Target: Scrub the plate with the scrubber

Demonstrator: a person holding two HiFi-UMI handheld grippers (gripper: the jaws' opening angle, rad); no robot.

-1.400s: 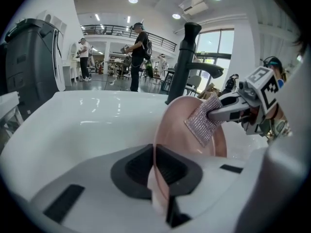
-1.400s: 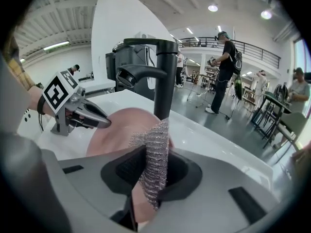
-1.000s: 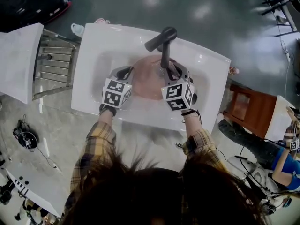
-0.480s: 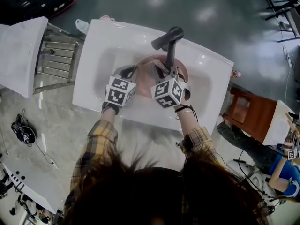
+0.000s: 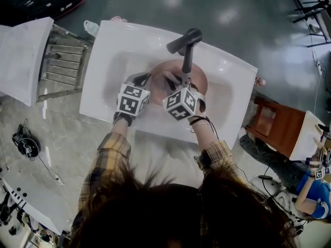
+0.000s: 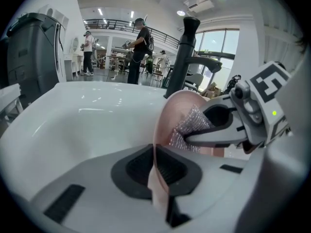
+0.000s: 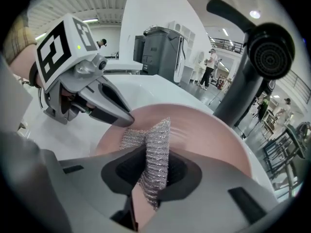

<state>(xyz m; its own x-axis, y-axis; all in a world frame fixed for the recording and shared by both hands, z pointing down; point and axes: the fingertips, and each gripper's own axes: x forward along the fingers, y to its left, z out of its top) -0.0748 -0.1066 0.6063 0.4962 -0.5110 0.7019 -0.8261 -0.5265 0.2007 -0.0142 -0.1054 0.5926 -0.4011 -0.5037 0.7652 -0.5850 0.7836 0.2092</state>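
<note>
White ceramic forms the work surface: a sink basin (image 5: 116,53) set over a grey polished floor (image 5: 232,9).

1. Left gripper (image 5: 144,80) (image 6: 156,165): jaws closed on the rim of the pink plate (image 5: 200,82) (image 6: 177,108). In the left gripper view the rim runs edge-on between the two dark pads, which press on both of its faces. The plate is inside the basin, raised on its held edge and not lying flat.

2. Right gripper (image 5: 176,82) (image 7: 153,173): jaws closed on the silver mesh scrubber (image 7: 156,149) (image 6: 190,128). The mesh is pinched into a folded strip between the pads and its free end lies against the plate's (image 7: 214,130) inner face, near the left side of the plate. In the right gripper view the left gripper (image 7: 99,101) sits just beside the scrubber, on the rim.

3. Both grippers point steeply down into the basin, side by side, with their marker cubes close together.

4. Black faucet (image 5: 184,44) (image 6: 187,52) (image 7: 256,57): it stands at the far edge of the basin and its spray head hangs over the plate.

5. Surroundings: a metal drying rack (image 5: 61,68) adjoins the basin on the left. A brown wooden stand (image 5: 274,122) is well apart on the right. People (image 6: 141,45) stand in the hall far behind the sink.
</note>
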